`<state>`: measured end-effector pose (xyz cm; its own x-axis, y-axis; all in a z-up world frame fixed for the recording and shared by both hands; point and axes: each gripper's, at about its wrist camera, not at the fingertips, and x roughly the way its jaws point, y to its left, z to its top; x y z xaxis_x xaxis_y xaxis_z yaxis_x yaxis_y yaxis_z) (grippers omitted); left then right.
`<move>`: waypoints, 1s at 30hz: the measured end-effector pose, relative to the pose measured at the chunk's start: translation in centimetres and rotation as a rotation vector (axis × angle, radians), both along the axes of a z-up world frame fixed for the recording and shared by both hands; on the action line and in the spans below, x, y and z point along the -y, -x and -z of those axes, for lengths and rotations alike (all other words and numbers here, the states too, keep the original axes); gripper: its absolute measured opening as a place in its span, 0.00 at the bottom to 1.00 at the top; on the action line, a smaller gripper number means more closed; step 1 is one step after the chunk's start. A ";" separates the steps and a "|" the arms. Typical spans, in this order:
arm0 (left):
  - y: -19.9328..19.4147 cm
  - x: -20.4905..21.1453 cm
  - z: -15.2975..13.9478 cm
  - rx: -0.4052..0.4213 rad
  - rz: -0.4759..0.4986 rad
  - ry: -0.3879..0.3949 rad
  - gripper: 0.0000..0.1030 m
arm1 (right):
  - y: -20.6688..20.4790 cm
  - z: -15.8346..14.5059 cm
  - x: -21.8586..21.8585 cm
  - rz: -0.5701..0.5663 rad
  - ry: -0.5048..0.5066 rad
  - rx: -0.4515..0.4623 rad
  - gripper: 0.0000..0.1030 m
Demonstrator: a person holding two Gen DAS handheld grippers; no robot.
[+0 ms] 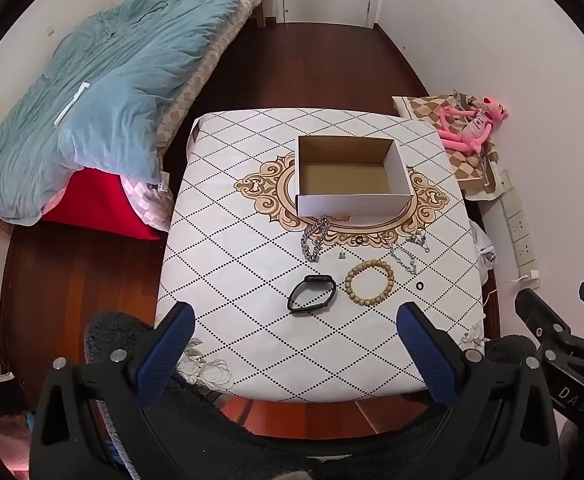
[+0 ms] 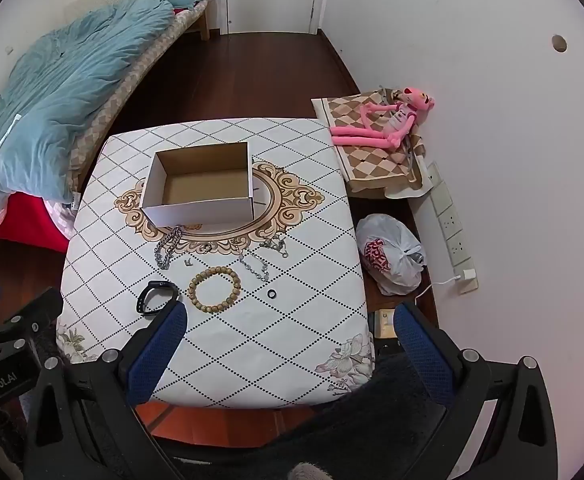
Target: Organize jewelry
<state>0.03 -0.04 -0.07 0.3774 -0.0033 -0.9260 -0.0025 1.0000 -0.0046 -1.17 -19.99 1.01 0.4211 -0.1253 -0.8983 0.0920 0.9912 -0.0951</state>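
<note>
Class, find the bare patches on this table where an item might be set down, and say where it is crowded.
Bare: the near strip of the table in front of the wooden bead bracelet, and the cardboard box floor. Crowded: between box and bracelet, where the chunky silver chain, thin chain and black watch lie.

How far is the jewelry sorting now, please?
Nothing looks done: the cardboard box is empty. Nothing is in hand: the left hand-held gripper and the right hand-held gripper are both open above the table's near edge. Left to do: the black watch, the bead bracelet, the thick chain, the thin chains and the small black ring lie on the table.
</note>
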 end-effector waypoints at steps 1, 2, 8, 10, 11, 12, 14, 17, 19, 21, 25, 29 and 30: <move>0.0 0.0 0.0 -0.003 -0.001 -0.003 1.00 | 0.0 0.0 0.0 0.000 0.001 -0.001 1.00; 0.0 0.0 0.0 -0.002 -0.002 -0.003 1.00 | 0.0 0.0 0.0 -0.001 0.000 -0.001 1.00; -0.1 0.1 0.2 0.006 0.001 0.000 1.00 | 0.0 -0.3 0.0 0.002 -0.003 0.008 1.00; 0.1 -0.1 -0.3 0.007 0.001 0.001 1.00 | 0.0 -0.6 -0.2 -0.005 -0.006 -0.001 1.00; 0.1 -0.1 -0.4 0.008 0.002 0.002 1.00 | 0.0 -0.7 -0.3 -0.005 -0.005 -0.001 1.00; 0.0 -0.1 -0.3 0.009 0.003 0.002 1.00 | 0.1 -0.7 -0.3 -0.005 -0.004 0.000 1.00; 0.0 -0.2 -0.3 0.011 0.005 0.002 1.00 | 0.1 -0.4 -0.1 -0.007 -0.010 0.000 1.00; 0.5 0.0 -0.9 0.018 0.003 -0.006 1.00 | 0.1 -0.5 -0.2 -0.008 -0.009 0.002 1.00; 0.6 0.0 -0.9 0.023 0.003 -0.005 1.00 | 0.1 -0.5 -0.2 -0.009 -0.007 0.003 1.00; 0.6 0.1 -1.0 0.026 0.004 -0.006 1.00 | 0.1 -0.5 -0.1 -0.007 -0.010 0.003 1.00; 0.5 0.2 -1.0 0.028 0.003 -0.009 1.00 | 0.4 -0.8 -0.3 -0.009 -0.009 0.004 1.00; 0.7 0.0 -1.2 0.034 0.004 -0.009 1.00 | 0.4 -0.8 -0.2 -0.009 -0.010 0.004 1.00; 0.7 0.0 -1.2 0.034 0.004 -0.007 1.00 | 0.3 -0.7 -0.2 -0.009 -0.010 0.006 1.00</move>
